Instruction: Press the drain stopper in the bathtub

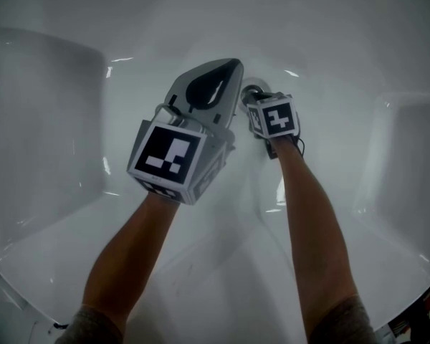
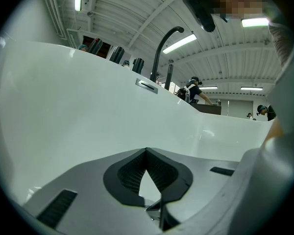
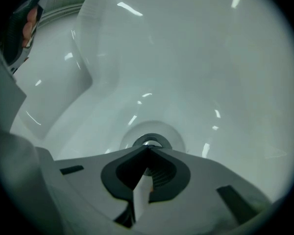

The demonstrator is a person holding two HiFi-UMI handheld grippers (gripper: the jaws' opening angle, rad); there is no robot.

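Note:
The chrome drain stopper [image 3: 149, 141] sits in a shallow round dip in the floor of the white bathtub [image 1: 330, 63]. In the head view the stopper [image 1: 254, 89] shows just past my right gripper [image 1: 255, 99], whose marker cube is nearer me. In the right gripper view the right gripper [image 3: 147, 149] is shut, its tips meeting at the stopper's near rim; contact cannot be told. My left gripper [image 1: 233, 64] is held higher and to the left of the drain. The left gripper [image 2: 146, 150] is shut with nothing in it and points at the tub wall.
Curved tub walls rise on all sides, with ledges at left [image 1: 43, 84] and right [image 1: 408, 142]. A black faucet [image 2: 162, 45], an overflow plate [image 2: 147, 85] and dark bottles [image 2: 116, 54] stand on the far rim. People stand in the room beyond.

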